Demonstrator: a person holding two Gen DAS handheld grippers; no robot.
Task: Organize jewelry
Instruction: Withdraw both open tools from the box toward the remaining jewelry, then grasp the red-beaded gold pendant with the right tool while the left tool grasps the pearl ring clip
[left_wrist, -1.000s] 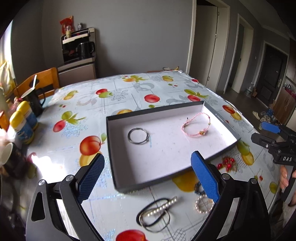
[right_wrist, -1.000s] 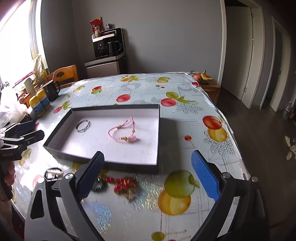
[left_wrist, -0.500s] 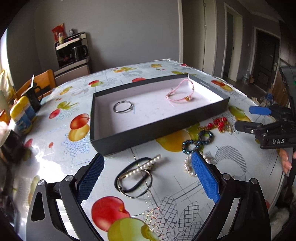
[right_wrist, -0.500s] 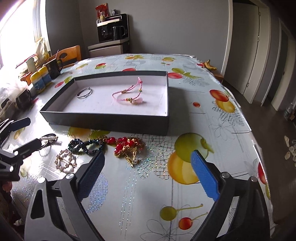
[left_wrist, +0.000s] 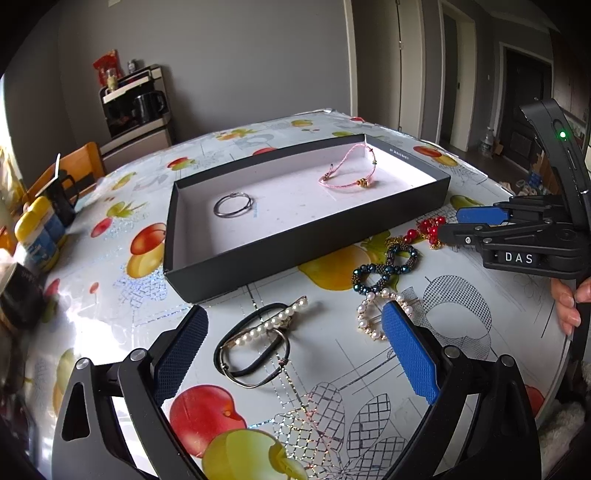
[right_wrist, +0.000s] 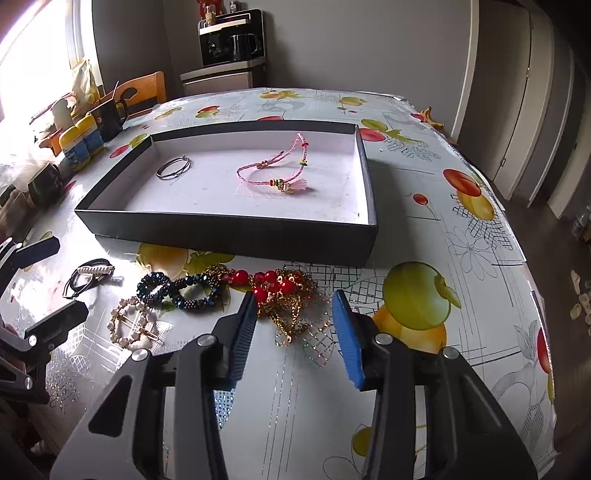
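The left gripper (left_wrist: 293, 345) is held wide open above the table (left_wrist: 461, 332), nothing gripped; the pearl clip (left_wrist: 267, 326) and black hair tie (left_wrist: 255, 354) are framed between its fingers. The right gripper (right_wrist: 293, 334) is seen partly closed, empty, its fingers either side of the red-and-gold piece (right_wrist: 284, 295). A dark beaded bracelet (right_wrist: 177, 291) and pearl hairpin (right_wrist: 135, 325) are left beside it. Inside the tray (right_wrist: 229, 229), a pink bracelet (right_wrist: 275, 170) and a ring (right_wrist: 173, 168) are laid well apart.
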